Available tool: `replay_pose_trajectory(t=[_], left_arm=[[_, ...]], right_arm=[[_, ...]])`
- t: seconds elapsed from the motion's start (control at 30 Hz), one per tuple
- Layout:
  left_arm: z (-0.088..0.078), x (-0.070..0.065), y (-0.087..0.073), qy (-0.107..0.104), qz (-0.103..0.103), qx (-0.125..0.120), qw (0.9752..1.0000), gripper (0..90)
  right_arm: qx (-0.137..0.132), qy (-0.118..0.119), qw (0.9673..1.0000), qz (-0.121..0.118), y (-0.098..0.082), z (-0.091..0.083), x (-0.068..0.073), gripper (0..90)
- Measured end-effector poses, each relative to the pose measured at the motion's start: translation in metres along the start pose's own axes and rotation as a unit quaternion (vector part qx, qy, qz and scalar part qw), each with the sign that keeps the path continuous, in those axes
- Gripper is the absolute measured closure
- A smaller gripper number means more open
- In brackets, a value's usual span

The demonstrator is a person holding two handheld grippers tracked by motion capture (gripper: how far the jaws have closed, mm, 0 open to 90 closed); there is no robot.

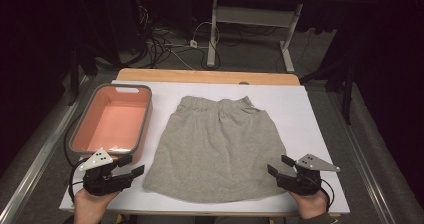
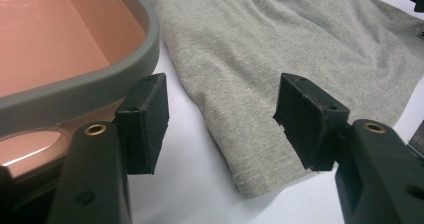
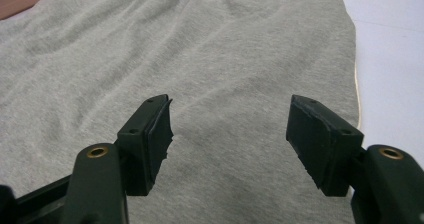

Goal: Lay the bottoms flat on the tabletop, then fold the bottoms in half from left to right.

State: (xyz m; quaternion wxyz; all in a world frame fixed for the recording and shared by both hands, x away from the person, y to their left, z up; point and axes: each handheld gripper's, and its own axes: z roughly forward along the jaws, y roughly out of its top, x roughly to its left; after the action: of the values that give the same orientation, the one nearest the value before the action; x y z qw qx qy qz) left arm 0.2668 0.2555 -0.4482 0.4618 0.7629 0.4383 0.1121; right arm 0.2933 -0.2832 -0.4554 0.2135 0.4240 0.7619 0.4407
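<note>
Grey shorts [image 1: 218, 146] spread flat mid-table beside pink bin [image 1: 114, 119], left gripper [image 1: 127, 167] and right gripper [image 1: 278, 166] gaping empty at hem corners, seemingly poised for pinching.

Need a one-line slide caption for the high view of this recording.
Person holds open left gripper and right gripper at near corners of a flat grey skirt, pink bin alongside.

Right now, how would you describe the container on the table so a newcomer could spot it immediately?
Start from the white sheet covering the table, with a grey garment spread flat in the middle. To the garment's left, just beyond the left tool, sits the bin. It is a rectangular tub with a pink inside, a thick grey rim and a handle slot at its far end, the one rigid, coloured item there.
</note>
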Motion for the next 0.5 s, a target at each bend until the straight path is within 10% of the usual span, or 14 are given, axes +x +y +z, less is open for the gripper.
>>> replay_pose_trajectory(t=[0.5], left_arm=[[0.0031, -0.0097, 0.0037, -0.015, 0.023, 0.008, 0.9996, 36.5]], right_arm=[[-0.005, -0.003, 1.0, 0.0, 0.0006, -0.0003, -0.0007, 35.6]])
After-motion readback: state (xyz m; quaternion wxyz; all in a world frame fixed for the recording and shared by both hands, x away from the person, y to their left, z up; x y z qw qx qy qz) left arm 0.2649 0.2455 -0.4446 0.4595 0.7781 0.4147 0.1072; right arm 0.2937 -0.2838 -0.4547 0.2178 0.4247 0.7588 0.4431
